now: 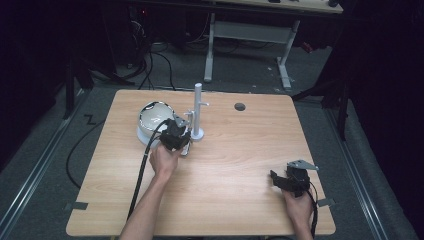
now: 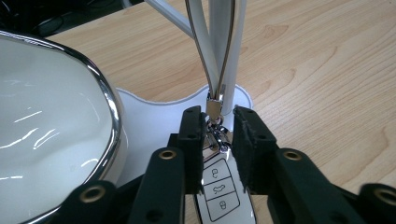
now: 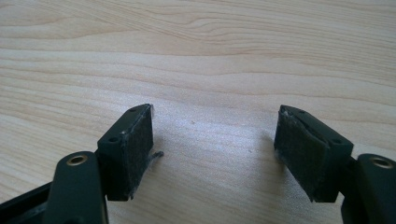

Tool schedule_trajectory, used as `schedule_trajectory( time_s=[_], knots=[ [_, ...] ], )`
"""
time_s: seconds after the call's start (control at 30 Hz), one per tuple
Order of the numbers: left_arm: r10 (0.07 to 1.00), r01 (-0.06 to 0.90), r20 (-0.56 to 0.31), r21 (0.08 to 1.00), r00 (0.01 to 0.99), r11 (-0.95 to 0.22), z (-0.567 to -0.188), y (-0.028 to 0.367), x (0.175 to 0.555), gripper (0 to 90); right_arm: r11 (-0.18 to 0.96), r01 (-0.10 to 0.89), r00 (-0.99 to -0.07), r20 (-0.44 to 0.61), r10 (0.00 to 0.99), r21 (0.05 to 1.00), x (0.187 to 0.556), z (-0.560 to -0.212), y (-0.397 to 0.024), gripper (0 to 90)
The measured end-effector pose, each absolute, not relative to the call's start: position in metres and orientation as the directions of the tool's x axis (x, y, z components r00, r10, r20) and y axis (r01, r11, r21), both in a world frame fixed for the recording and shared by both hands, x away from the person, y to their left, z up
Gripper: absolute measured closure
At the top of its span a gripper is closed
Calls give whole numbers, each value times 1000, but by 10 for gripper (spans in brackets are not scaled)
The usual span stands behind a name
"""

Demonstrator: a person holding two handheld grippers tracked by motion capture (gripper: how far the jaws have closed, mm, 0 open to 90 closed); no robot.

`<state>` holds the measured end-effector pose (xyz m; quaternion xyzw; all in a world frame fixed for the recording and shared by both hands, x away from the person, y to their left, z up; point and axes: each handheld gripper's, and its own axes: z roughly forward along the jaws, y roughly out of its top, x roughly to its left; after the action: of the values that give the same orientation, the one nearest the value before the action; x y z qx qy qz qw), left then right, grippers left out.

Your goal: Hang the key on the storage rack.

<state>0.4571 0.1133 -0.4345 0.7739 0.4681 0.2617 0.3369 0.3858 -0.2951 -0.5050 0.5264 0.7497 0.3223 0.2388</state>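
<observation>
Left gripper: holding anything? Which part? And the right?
The left gripper has a white car key fob between its jaws at the fob's ring end, but the pads look just apart from it. The right gripper is open, empty.

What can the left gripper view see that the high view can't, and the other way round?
Left gripper view: the three buttons on the key fob, its silver clip and the strap clipped to it, between the left gripper's black jaws. High view: the whole table, the right gripper resting near the front corner, both forearms, the floor beyond. Both: the shiny-rimmed white bowl and the white stand.
</observation>
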Motion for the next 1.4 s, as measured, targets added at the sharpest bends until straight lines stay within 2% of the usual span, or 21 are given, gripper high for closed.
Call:
schedule_trajectory(
  time_s=[0.17, 0.33, 0.73, 1.4],
  knots=[
    [902, 543, 76, 776, 426, -321, -431, 114, 454, 573, 238, 635, -331, -19, 943, 735, 386, -505, -295, 283],
    [904, 532, 71, 788, 422, -310, -429, 116, 450, 498, 238, 635, -332, -19, 943, 735, 386, -505, -295, 283],
    [918, 516, 0, 827, 397, -223, -422, 139, 436, 439, 238, 635, -331, -19, 943, 735, 386, -505, -295, 284],
    [923, 478, -49, 865, 381, -152, -413, 172, 410, 427, 238, 636, -330, -19, 944, 734, 386, -505, -295, 284]
  ],
)
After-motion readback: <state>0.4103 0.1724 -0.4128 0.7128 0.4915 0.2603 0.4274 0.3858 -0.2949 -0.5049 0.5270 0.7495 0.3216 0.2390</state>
